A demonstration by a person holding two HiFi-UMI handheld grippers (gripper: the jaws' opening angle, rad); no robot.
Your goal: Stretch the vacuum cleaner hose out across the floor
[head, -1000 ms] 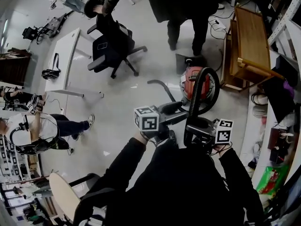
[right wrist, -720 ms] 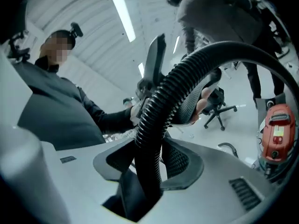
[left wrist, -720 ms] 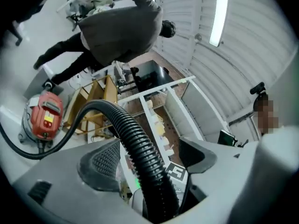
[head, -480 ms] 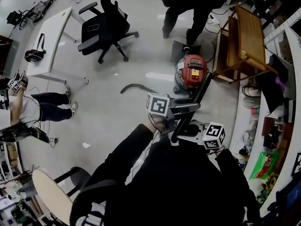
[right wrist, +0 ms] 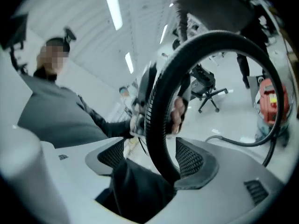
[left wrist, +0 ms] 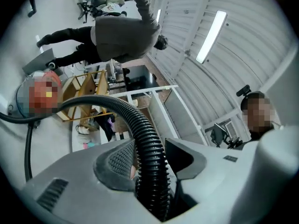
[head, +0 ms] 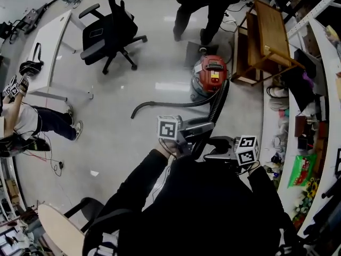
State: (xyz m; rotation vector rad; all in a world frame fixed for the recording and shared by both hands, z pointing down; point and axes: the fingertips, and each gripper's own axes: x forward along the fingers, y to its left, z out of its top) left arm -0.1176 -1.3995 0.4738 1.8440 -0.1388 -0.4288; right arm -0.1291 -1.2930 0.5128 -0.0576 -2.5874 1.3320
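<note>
Hose (left wrist: 140, 120) between left tongs (left wrist: 152, 160), seemingly snug

Person's all in black: a plain black top (head: 205, 207) with long sleeves, left sleeve (head: 139, 179) and right sleeve (head: 267, 195), running right down to the wrists. The left gripper (head: 205, 128) and right gripper (head: 213, 148) are smooth pale grey plastic shells. Each carries a white cube with black square markers: left cube (head: 168, 128), right cube (head: 247, 150). Inside the jaws sit dark pads (right wrist: 192, 157) with a fine mesh texture, plus a small slotted vent (right wrist: 255, 190) moulded into the shell.
</note>
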